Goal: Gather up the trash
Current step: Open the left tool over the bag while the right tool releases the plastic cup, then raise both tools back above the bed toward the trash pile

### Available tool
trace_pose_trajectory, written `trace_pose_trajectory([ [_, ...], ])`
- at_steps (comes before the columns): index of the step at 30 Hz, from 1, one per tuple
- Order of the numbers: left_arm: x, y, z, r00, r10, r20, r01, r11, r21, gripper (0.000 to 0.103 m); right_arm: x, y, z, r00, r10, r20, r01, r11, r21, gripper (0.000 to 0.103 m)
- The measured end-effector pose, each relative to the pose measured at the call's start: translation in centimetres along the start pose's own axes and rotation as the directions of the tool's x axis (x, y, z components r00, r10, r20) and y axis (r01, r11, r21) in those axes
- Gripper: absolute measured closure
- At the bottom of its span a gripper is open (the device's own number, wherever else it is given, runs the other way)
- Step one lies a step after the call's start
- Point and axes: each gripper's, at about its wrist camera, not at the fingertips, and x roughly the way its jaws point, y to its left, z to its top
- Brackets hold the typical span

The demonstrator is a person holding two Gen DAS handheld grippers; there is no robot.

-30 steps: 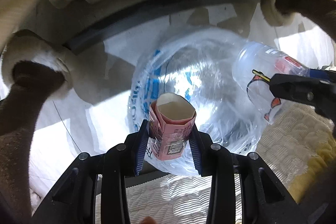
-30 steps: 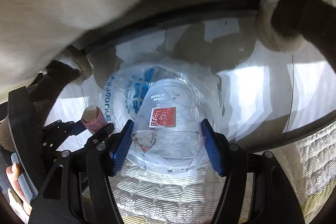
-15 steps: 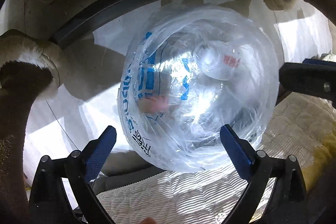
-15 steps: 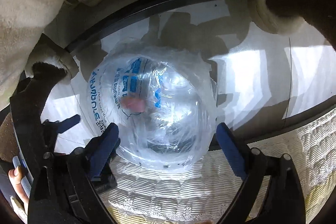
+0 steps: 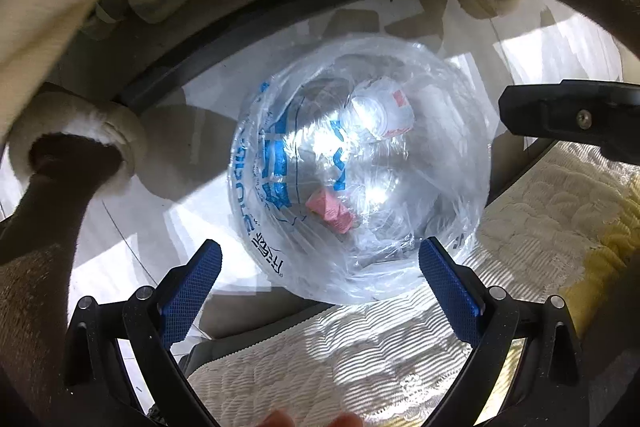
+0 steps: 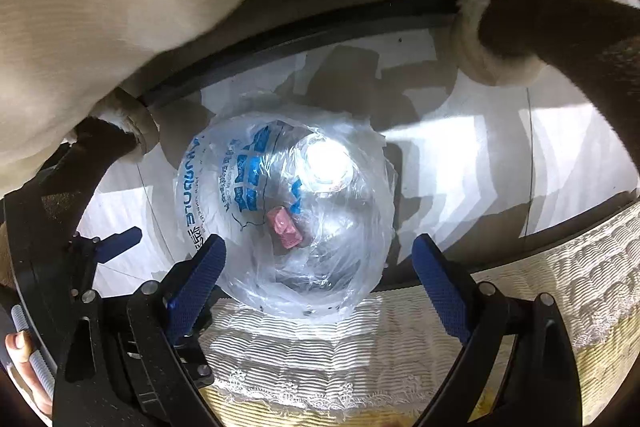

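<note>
Both held over a bin lined with a clear plastic bag point(image 5: 452, 219), pointing steeply down. Left gripper point(image 5: 320, 291) spread wide, nothing between the pads; right gripper point(image 6: 318, 273) likewise wide and empty. Pink carton point(image 5: 330, 211) lying at the bottom inside the bag, tilted. Clear plastic cup point(image 5: 386, 113) also inside, perhaps on its side, hard to tell through glare. Bin standing on pale floor point(image 6: 480, 163) just beside a quilted mattress edge point(image 5: 360, 355).

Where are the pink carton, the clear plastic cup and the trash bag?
pink carton point(image 5: 330, 211), left wrist view, its crumpled side.
clear plastic cup point(image 5: 386, 113), left wrist view, its labelled wall.
trash bag point(image 6: 200, 183), right wrist view, its printed rim.
</note>
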Motion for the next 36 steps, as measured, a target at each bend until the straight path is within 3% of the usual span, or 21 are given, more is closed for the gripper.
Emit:
trace_pose_trajectory([
  [13, -5.6, -0.1, -2.1, 0.987, 0.052, 0.149, -0.052, 0.999, -0.008, 0.006, -4.7, 0.9, -2.1, 0.988, 0.012, 0.152, -0.002, 0.998, -0.067, 0.01],
  [19, -8.6, 0.0, -3.6, 0.967, 0.049, 0.252, -0.041, 0.998, -0.037, 0.006, -7.6, 1.6, -3.5, 0.961, 0.013, 0.275, 0.022, 0.992, -0.125, 0.01],
  [26, -12.6, -0.4, -5.9, 0.91, 0.075, 0.408, -0.051, 0.996, -0.071, 0.006, -11.6, 2.1, -5.7, 0.891, 0.039, 0.452, 0.055, 0.98, -0.192, 0.01],
  [32, -15.7, -1.1, -7.9, 0.828, 0.097, 0.553, -0.069, 0.995, -0.072, 0.006, -15.0, 2.5, -7.9, 0.834, 0.159, 0.528, -0.003, 0.959, -0.284, 0.01],
  [36, -17.4, -0.9, -8.6, 0.781, 0.062, 0.622, -0.026, 0.997, -0.067, 0.006, -17.5, 3.1, -9.3, 0.776, 0.193, 0.601, 0.032, 0.939, -0.343, 0.01],
])
